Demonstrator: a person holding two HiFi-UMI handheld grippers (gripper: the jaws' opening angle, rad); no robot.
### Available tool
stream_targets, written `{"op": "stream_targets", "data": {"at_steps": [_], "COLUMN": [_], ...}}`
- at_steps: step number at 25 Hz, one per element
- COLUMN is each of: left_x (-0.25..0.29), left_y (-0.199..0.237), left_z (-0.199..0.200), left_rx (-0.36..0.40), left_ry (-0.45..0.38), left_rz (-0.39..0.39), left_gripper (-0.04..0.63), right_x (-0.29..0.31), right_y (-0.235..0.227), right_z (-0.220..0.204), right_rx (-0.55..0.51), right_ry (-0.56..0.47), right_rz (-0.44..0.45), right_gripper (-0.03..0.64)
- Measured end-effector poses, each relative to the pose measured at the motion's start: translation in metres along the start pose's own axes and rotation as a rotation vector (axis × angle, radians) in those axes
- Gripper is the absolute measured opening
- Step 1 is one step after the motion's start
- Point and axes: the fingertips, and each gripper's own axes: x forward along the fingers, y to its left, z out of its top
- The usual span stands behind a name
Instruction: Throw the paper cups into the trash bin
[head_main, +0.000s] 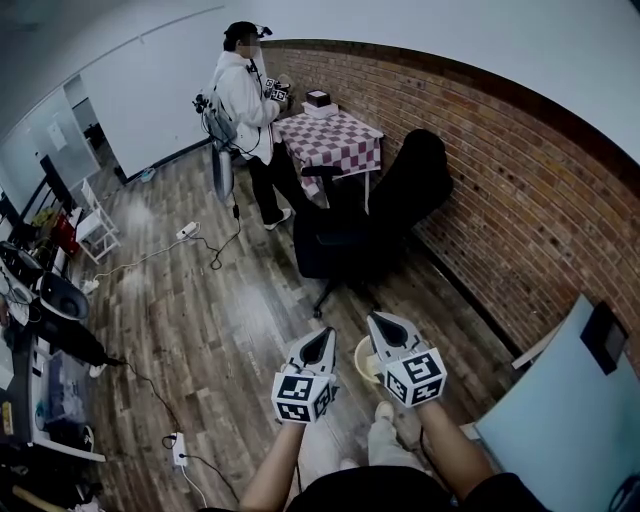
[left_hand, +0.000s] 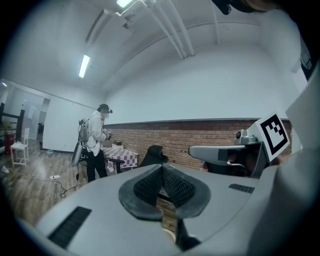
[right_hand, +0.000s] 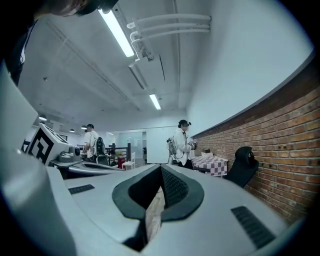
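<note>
Both grippers are held side by side at waist height over the wooden floor, pointing roughly level into the room. My left gripper (head_main: 322, 333) (left_hand: 161, 169) is shut, its ribbed pads meeting at the tips with nothing between them. My right gripper (head_main: 380, 318) (right_hand: 161, 167) is shut too; only floor shows through the slit below its pads. A pale yellow round open container (head_main: 362, 360), probably the trash bin, stands on the floor below and between the grippers, half hidden by the right one. Its cream rim (left_hand: 170, 235) shows under the left jaws. I see no paper cup in any view.
A black office chair (head_main: 350, 235) stands ahead by the brick wall (head_main: 520, 220). Beyond it are a checkered table (head_main: 330, 140) and another person (head_main: 245, 100). Cables and a power strip (head_main: 180, 450) lie at the left. A pale panel (head_main: 560, 420) stands at the right.
</note>
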Motion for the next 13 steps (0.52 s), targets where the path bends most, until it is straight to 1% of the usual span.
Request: {"op": "stream_targets", "data": {"at_steps": [3, 6, 9, 13], "left_x": [-0.013, -0.024, -0.033, -0.044], "left_y": [-0.003, -0.012, -0.021, -0.036], "left_z": [0.006, 0.011, 0.011, 0.003], "left_rx": [-0.011, -0.001, 0.016, 0.006], "left_ry": [-0.026, -0.042, -0.039, -0.019], "left_rz": [-0.001, -0.012, -0.016, -0.033], "left_gripper": [0.009, 0.009, 0.009, 0.009], "right_x": [-0.011, -0.023, -0.032, -0.052], "right_y": [0.008, 0.012, 0.020, 0.029], "right_z": [0.002, 0.005, 0.008, 0.006], "right_rx": [-0.007, -0.002, 0.008, 0.024], "right_ry": [-0.005, -0.014, -0.022, -0.029], "right_rz": [-0.009, -0.020, -0.019, -0.028], "right_gripper": [0.003, 0.005, 0.005, 0.005]}}
